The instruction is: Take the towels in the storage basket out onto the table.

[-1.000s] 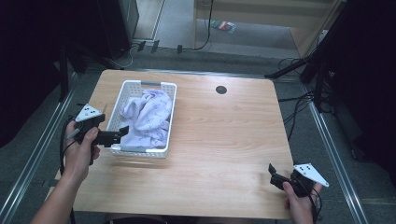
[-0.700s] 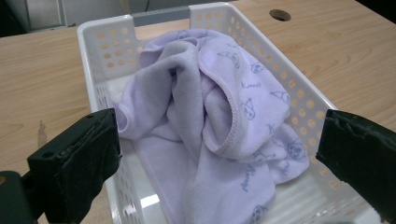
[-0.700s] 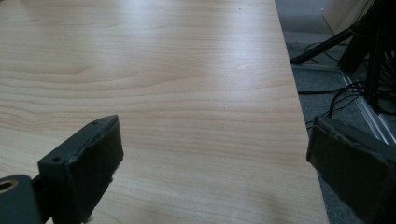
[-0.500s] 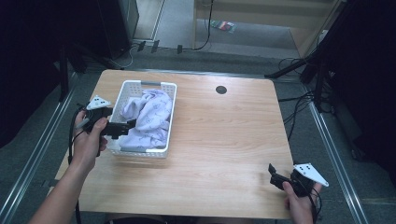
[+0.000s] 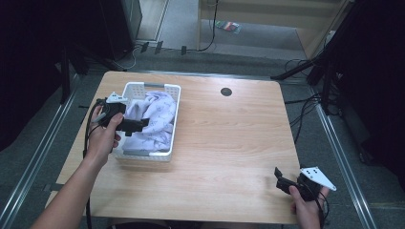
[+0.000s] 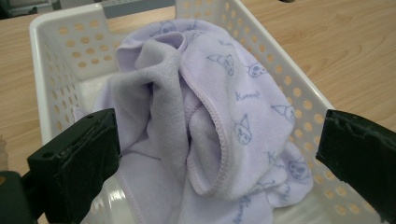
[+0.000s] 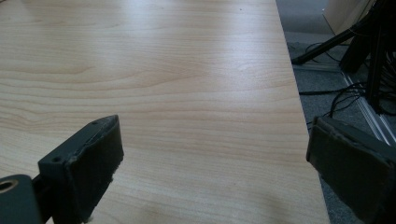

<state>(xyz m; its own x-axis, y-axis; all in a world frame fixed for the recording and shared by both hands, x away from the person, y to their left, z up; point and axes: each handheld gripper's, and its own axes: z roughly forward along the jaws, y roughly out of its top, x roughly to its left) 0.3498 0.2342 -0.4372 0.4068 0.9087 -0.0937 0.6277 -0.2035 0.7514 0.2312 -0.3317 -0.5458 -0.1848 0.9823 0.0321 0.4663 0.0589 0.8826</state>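
Filling perforated white plastic basket (image 6: 299, 88): crumpled lilac terry cloth (image 6: 219, 126).

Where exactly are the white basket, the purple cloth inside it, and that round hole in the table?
white basket (image 5: 175, 88): high view, far right corner of its rim.
purple cloth (image 6: 243, 107): left gripper view, printed outer fold.
round hole (image 5: 226, 91): high view, its dark centre in the tabletop.

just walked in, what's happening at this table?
A person holds a claw in each hand. The left claw hangs open over the white basket at the table's left side, its jaws spread either side of the crumpled lavender cloth inside, not gripping it. The right claw sits open near the table's front right corner, over bare wood, holding nothing. Likely a cloth pick-up is next.
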